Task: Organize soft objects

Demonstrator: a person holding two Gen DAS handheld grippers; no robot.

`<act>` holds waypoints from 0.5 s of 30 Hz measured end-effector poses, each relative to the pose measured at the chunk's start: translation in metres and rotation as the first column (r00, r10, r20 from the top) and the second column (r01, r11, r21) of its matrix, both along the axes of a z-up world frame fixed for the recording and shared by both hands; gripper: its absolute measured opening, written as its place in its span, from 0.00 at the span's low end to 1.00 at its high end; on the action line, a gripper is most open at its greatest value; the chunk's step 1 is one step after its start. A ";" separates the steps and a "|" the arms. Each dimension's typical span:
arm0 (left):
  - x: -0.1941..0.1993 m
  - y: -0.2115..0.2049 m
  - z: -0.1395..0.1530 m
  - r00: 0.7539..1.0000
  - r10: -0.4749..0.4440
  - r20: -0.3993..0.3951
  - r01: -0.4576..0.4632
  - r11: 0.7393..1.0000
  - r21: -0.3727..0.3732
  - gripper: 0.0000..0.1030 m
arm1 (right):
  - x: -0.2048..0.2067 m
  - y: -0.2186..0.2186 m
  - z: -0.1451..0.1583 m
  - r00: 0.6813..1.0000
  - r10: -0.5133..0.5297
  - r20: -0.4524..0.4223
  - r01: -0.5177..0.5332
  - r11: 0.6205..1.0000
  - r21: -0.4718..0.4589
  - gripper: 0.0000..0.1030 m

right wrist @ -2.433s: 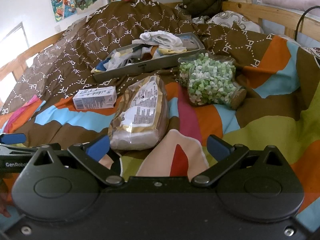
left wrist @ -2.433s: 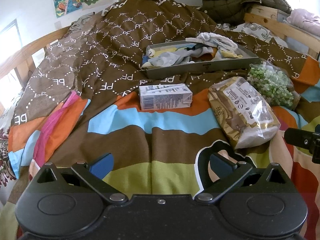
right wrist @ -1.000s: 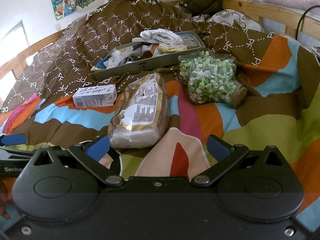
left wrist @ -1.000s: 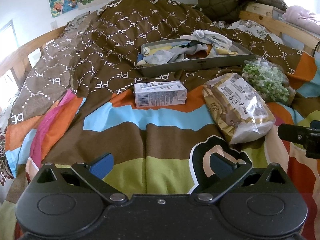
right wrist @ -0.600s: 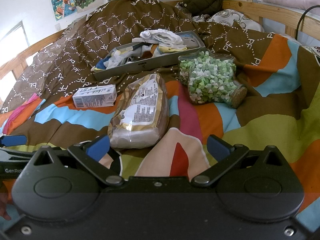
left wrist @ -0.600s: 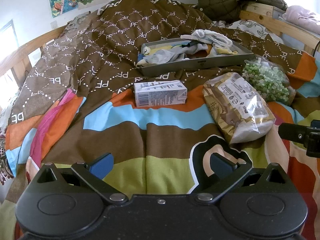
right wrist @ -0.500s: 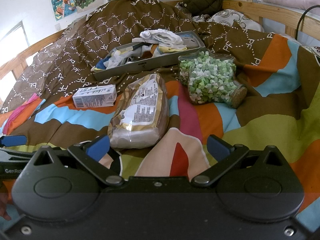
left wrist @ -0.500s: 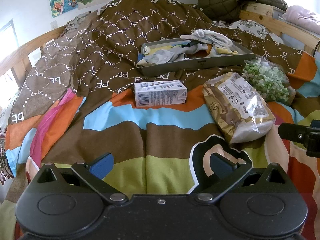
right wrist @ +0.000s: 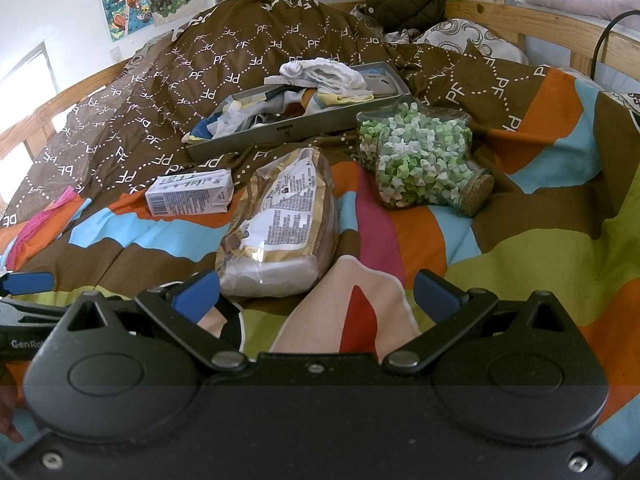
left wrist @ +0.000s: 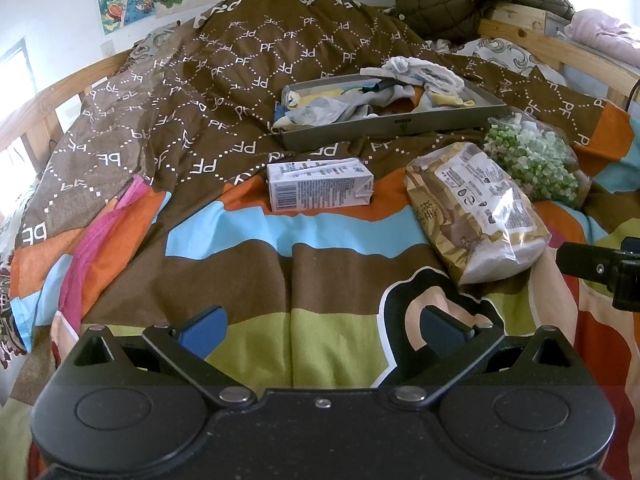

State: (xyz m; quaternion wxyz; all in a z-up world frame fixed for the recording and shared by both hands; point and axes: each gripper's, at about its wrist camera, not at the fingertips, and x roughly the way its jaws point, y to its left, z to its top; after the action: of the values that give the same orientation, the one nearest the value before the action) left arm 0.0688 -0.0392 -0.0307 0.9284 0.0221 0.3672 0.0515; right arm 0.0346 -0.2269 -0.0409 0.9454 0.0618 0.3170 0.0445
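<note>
Three items remain loose on the bed, the carton [left wrist: 320,184], bread bag [right wrist: 280,224] and star jar [right wrist: 416,160], while clothes already fill the grey tray [left wrist: 396,126]; left gripper [left wrist: 320,330] and right gripper [right wrist: 316,294] hover spread and empty, so sorting looks barely begun.

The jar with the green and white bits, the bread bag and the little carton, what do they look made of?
Jar: clear, glossy, likely glass; its contents show through, and a cork-like stopper closes it.
Bread bag: thin shiny plastic film, crinkled, with glare and a printed label.
Carton: matte coated paperboard, judging by crisp folded edges and a printed barcode.
</note>
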 end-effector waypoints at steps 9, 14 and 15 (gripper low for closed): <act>-0.001 0.004 -0.003 0.999 0.031 -0.013 -0.032 0.999 -0.032 0.99 | 0.000 0.000 0.000 1.000 0.000 0.000 0.000 1.000 0.000 0.99; -0.002 0.004 -0.003 0.999 0.034 -0.007 -0.034 0.999 -0.021 0.99 | 0.000 0.000 0.000 1.000 0.000 -0.001 0.000 1.000 0.000 0.99; -0.002 0.003 -0.003 1.000 0.031 -0.003 -0.031 0.999 -0.019 0.99 | 0.000 0.000 0.000 1.000 0.001 -0.001 -0.001 1.000 0.000 0.99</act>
State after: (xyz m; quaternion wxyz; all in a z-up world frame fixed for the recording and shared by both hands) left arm 0.0664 -0.0361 -0.0337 0.9272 0.0075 0.3693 0.0624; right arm 0.0345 -0.2273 -0.0408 0.9452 0.0619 0.3173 0.0450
